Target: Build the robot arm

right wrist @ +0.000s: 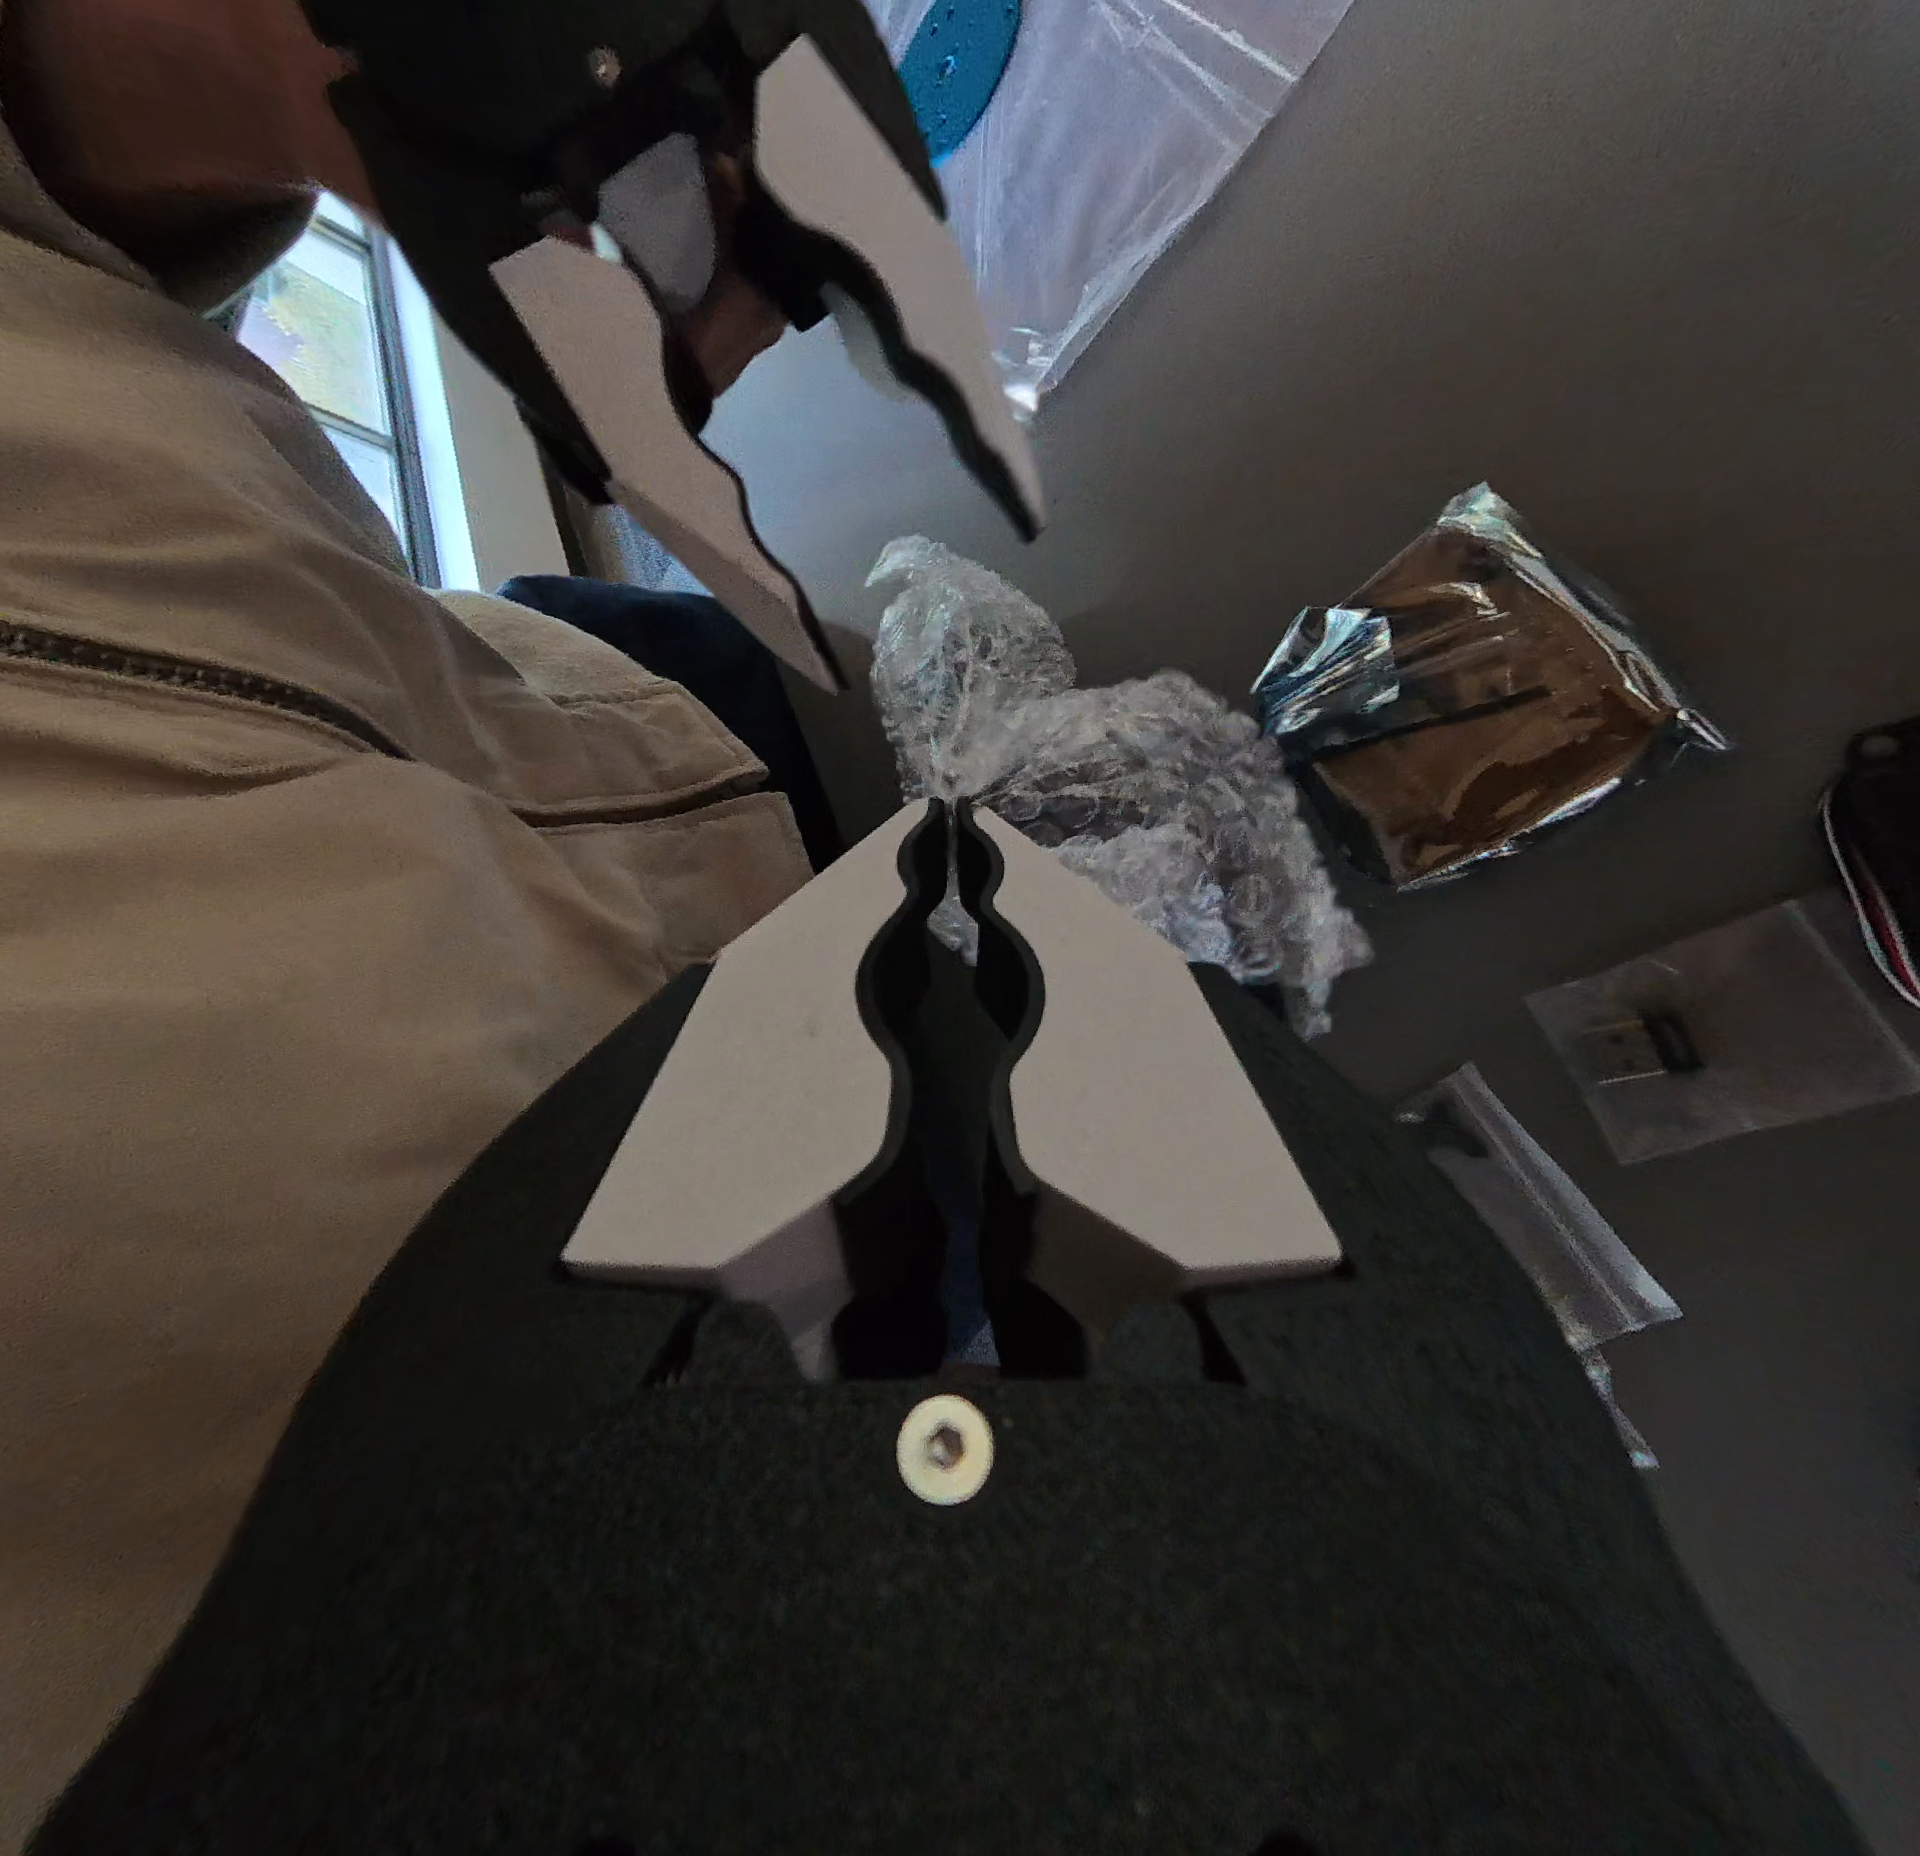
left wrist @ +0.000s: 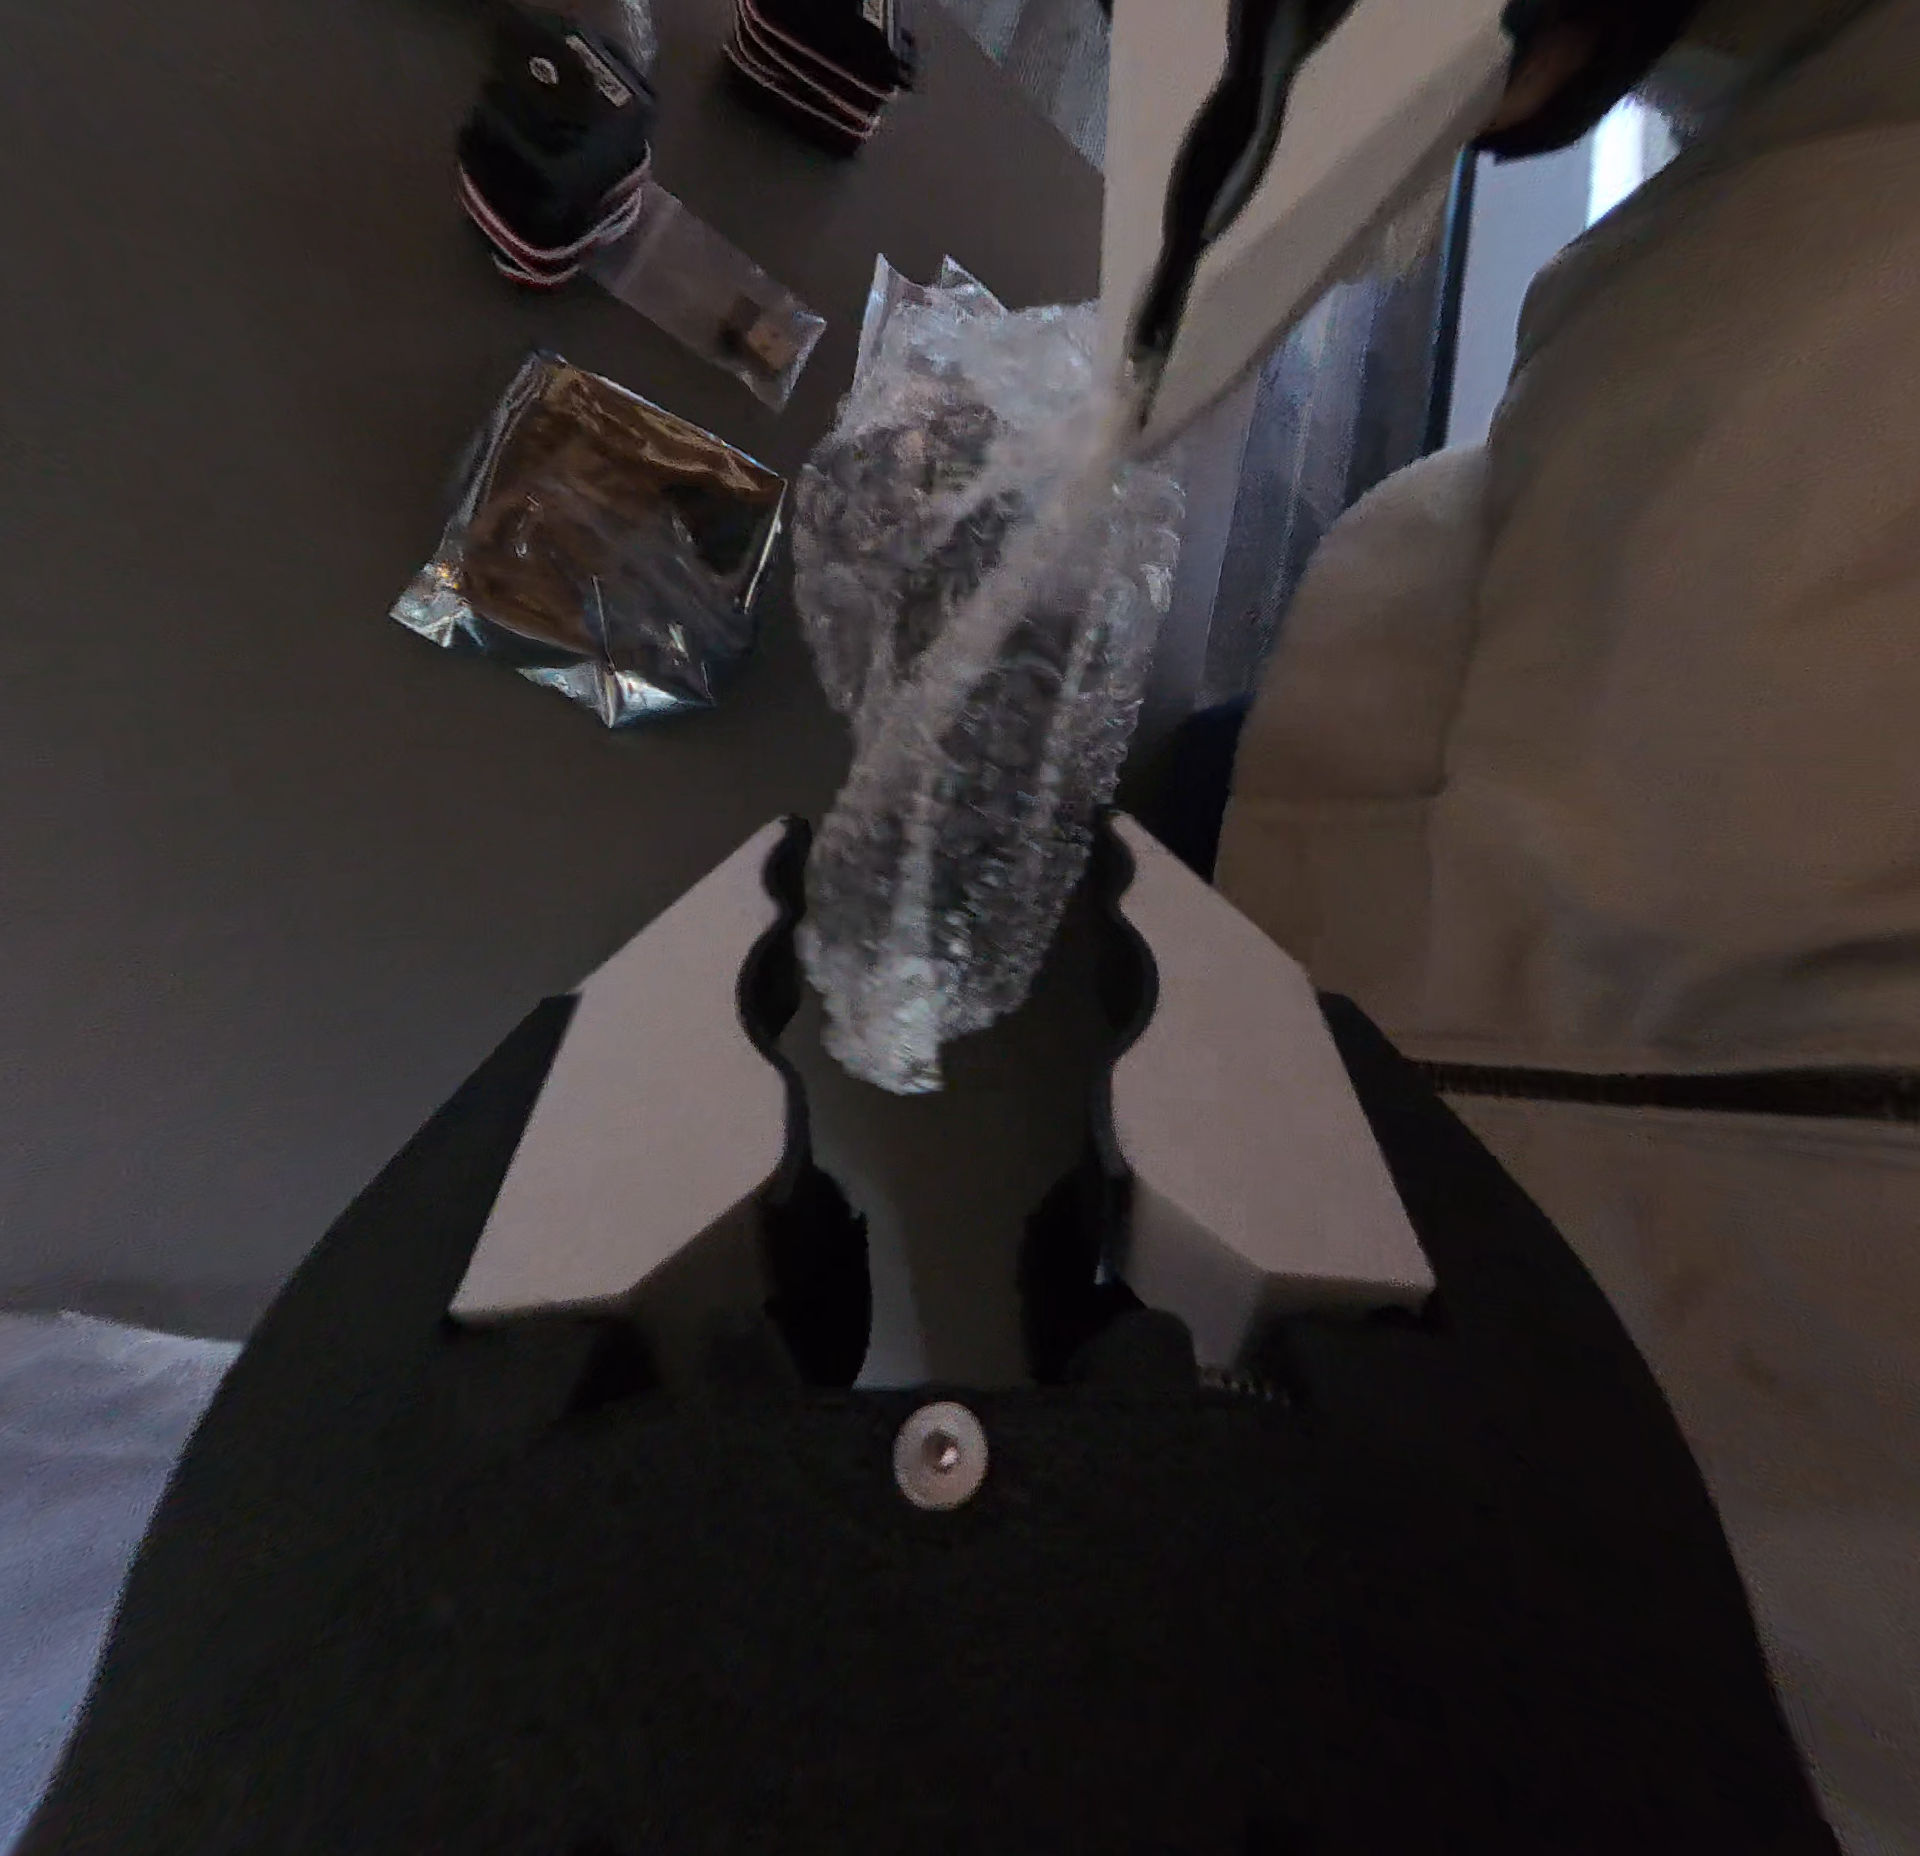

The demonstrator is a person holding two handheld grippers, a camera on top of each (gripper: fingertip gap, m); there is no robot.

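Observation:
A bundle of clear bubble wrap point(left wrist: 966, 663) with something dark inside hangs above the grey table point(left wrist: 208, 663). My left gripper point(left wrist: 951, 830) is open, and the lower end of the bundle sits between its white fingers without being clamped. My right gripper point(right wrist: 951, 819) is shut on a thin fold of the bubble wrap point(right wrist: 1143, 767). In the left wrist view the right gripper point(left wrist: 1138, 393) comes in from the upper right and pinches the bundle's top. In the right wrist view the left gripper point(right wrist: 935, 601) shows above with its fingers apart around the wrap's loose end.
A silver foil pouch point(left wrist: 592, 549) point(right wrist: 1475, 705) lies beside the bundle. A small clear bag with a dark part point(left wrist: 717, 310) point(right wrist: 1704, 1037) and two black modules with red-white wires point(left wrist: 551, 154) lie farther off. A clear bag holds a blue disc point(right wrist: 966, 71). A person's beige jacket point(right wrist: 260, 767) is close by. The grippers' ends are close to 7 cm from one another.

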